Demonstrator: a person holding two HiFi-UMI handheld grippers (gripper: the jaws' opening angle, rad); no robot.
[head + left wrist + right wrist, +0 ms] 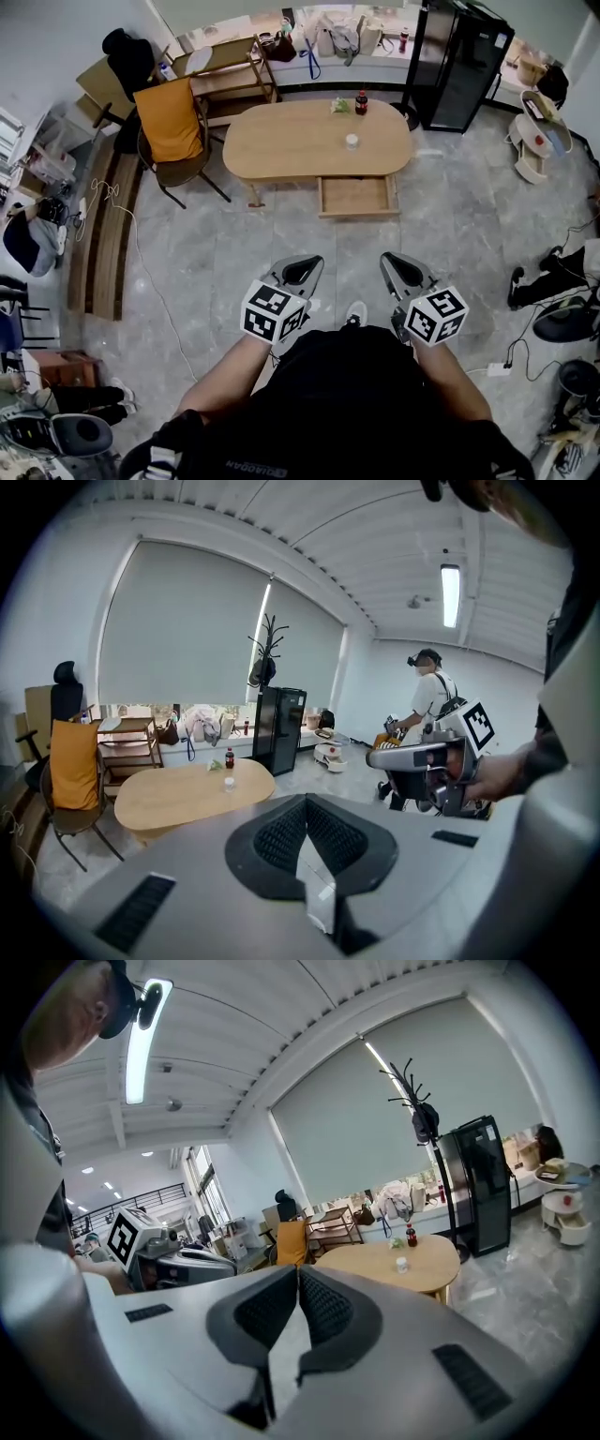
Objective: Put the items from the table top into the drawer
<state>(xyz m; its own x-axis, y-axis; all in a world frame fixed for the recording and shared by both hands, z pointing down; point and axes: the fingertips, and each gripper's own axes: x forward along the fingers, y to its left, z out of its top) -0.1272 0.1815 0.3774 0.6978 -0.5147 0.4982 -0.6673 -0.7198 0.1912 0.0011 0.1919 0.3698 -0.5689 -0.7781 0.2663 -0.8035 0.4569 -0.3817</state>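
An oval wooden table (300,145) stands far ahead, its drawer (356,197) pulled open toward me and empty. On the top are a dark cola bottle (362,101), a green packet (339,106) beside it, and a small white jar (352,142) near the front edge. My left gripper (302,272) and right gripper (401,272) hang side by side over the floor, well short of the table. Both are shut and hold nothing. The left gripper view shows the bottle (229,758) and jar (228,783) beyond the closed tip (305,799). The right gripper view shows them past its tip (298,1269).
A chair draped in orange (173,131) stands at the table's left end, with a wooden shelf rack (225,70) behind it. A black cabinet (459,61) rises at the back right. Cables and gear lie along both sides. Another person (431,691) stands at the right.
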